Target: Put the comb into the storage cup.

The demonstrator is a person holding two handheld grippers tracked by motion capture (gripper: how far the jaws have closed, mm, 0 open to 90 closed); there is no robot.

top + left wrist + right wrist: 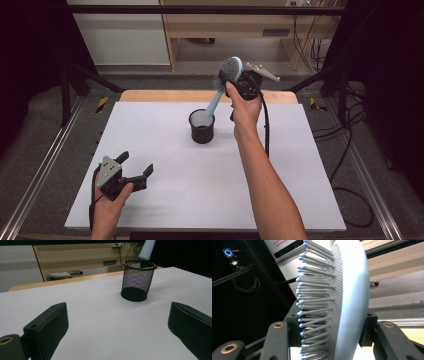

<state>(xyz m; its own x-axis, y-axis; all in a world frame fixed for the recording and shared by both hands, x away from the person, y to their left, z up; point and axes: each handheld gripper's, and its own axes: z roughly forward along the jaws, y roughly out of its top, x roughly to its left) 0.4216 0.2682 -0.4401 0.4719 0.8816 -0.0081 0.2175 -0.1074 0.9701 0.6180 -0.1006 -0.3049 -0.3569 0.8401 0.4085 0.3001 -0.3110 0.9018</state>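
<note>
Right gripper view looks straight along the right gripper (pixel 332 340), whose jaws are about half closed and clamped on the head of a pale blue brush (pixel 342 295), one pad against the bristles and the other against the smooth back. In the high view that gripper (pixel 239 80) is raised over the far middle of the table (pixel 165 200), and the brush (pixel 222 85) slants down and to the left so that the end of its handle sits at the rim of the black mesh cup (pixel 202 127). The step in hand looks like standing the brush in the cup handle-first. To do it well, I would bring the handle nearer to upright over the middle of the opening, lower it until the end reaches the bottom, and only then let go, since the cup is light and a sideways push on its rim could tip it. Nothing else stands near the cup. The left gripper (pixel 127 172) rests at the near left of the table, well apart, jaws wide and empty; its own view shows the cup (pixel 138 280) with the handle tip above it.
</note>
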